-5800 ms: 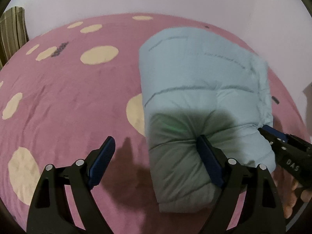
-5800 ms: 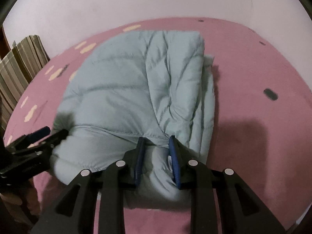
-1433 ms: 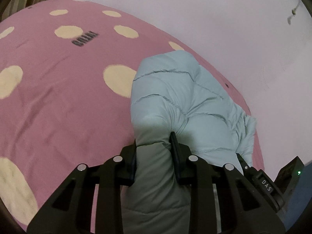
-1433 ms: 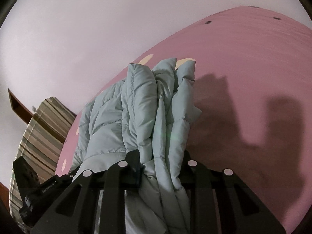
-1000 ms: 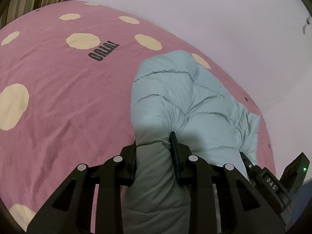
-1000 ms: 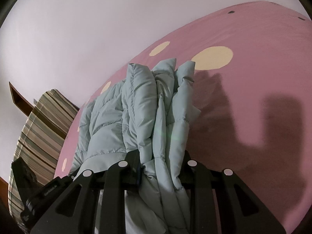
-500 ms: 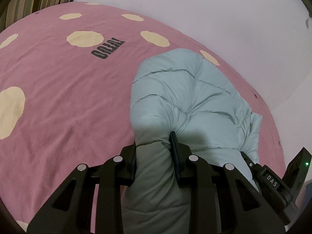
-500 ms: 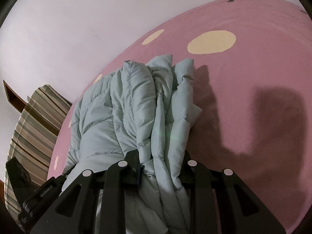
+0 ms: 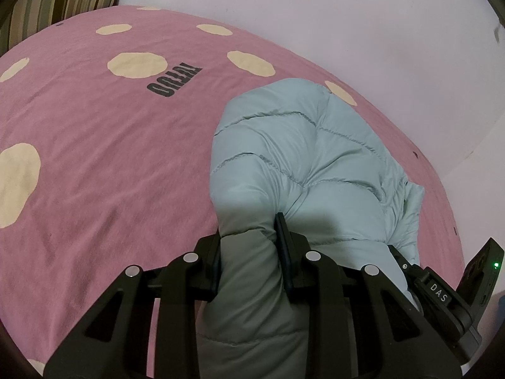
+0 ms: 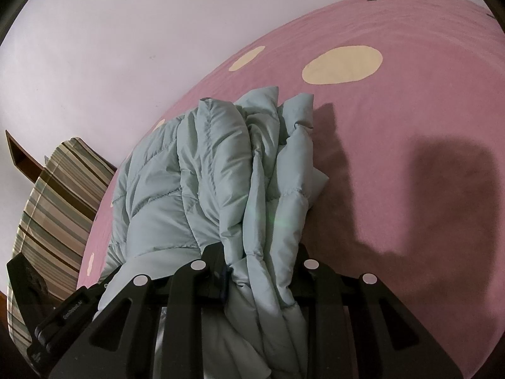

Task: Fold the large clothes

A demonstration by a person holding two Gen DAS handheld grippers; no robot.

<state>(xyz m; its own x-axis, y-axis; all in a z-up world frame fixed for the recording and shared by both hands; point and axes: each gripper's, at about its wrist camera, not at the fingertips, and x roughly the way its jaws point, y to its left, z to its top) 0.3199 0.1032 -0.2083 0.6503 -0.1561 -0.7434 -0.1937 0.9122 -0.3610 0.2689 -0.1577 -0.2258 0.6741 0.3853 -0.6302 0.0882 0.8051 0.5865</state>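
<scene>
A pale blue quilted puffer jacket (image 9: 309, 170) is bundled in folded layers and hangs from both grippers over a pink bedspread (image 9: 94, 158), its far end resting on the cover. My left gripper (image 9: 249, 237) is shut on the jacket's near left edge, with padding bulging between the pads. In the right wrist view the same jacket (image 10: 227, 164) shows its stacked layers edge-on, and my right gripper (image 10: 262, 255) is shut on several of those layers. The right gripper's body (image 9: 442, 297) shows at the lower right of the left wrist view.
The pink bedspread (image 10: 394, 126) has cream dots and a dark printed word (image 9: 173, 80). A white wall (image 9: 315, 9) runs behind the bed. Striped bedding (image 10: 53, 208) lies at the left, beside a brown wooden edge (image 10: 19, 154).
Both grippers stay shut on the jacket. The bundle has drifted a little across the bed: more of the spread and its printed word shows in the left view, and the cream dot sits nearer in the right view.
</scene>
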